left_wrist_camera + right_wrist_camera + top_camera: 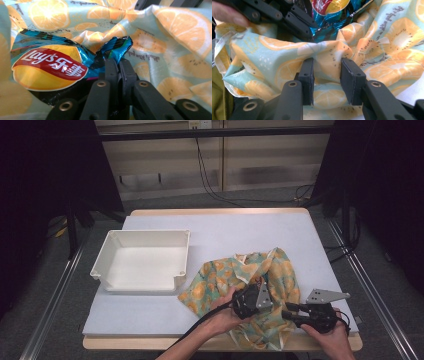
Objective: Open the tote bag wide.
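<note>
Left gripper (119, 65) on sideways crisp bag (50, 70)

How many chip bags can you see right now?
1. A Lay's chip bag lies inside the orange-print cloth bag, its crimped corner pinched by the left claw. Others may be hidden under the cloth.

Both units black plastic. Left hand-held gripper (248, 301): grey three-cornered plate on top, black cable trailing off. Right hand-held gripper (314, 315): same plate. Jaw linkages carry brass-coloured rivets; pads flat, rectangular. Forearms bare, no sleeves.
</note>
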{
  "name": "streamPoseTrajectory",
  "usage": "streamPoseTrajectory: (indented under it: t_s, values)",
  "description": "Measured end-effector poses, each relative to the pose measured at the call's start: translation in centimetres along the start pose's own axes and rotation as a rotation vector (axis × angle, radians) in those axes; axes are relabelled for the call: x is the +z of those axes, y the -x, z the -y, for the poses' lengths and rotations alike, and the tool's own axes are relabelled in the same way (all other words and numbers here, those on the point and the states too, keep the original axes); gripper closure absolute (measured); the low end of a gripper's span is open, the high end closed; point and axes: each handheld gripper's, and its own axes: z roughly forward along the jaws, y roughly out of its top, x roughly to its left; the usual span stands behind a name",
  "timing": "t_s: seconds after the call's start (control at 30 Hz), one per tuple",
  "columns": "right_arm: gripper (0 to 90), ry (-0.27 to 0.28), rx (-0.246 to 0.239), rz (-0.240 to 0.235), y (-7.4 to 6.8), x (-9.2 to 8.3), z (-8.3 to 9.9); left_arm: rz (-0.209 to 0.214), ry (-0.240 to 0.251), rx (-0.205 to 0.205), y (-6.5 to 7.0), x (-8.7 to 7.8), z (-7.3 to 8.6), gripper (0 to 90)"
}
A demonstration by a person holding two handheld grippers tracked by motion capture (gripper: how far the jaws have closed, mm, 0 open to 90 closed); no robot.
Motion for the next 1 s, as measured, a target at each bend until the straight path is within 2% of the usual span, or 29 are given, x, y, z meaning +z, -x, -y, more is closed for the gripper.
streamPoseTrajectory:
  t_s: [0.07,0.13,0.23,0.47,0.53,0.6,0.77,0.87,1.0]
  values:
    - [63.9,0.004,0.000,0.000,0.0,0.0,0.0,0.020,0.014,-0.028,-0.4,-0.4,0.1,89.2]
    - [64.1,0.008,0.000,0.004,0.1,0.0,-0.1,0.047,0.049,-0.069,-0.9,-0.8,0.3,89.5]
    - [65.0,0.016,0.003,0.004,0.1,0.0,-0.2,0.080,0.114,-0.107,-1.4,-1.8,0.5,89.7]
    - [66.7,0.021,0.009,0.008,0.3,0.1,-0.5,0.125,0.208,-0.130,-2.0,-4.5,0.3,89.7]
    - [67.0,0.028,0.009,0.010,0.2,0.1,-0.7,0.115,0.230,-0.135,-2.1,-5.1,0.1,89.7]
    - [67.0,0.035,0.006,0.010,0.2,0.0,-0.9,0.134,0.260,-0.148,-2.3,-5.7,0.0,89.7]
    - [66.7,0.049,0.000,0.008,0.1,0.1,-1.4,0.152,0.322,-0.170,-3.0,-6.8,-0.4,89.7]
    - [66.7,0.054,-0.003,0.005,0.2,0.1,-1.7,0.145,0.332,-0.169,-3.5,-7.4,-0.6,89.8]
    - [66.9,0.066,-0.008,0.005,0.2,0.1,-2.2,0.155,0.363,-0.176,-4.1,-8.0,-1.0,89.8]
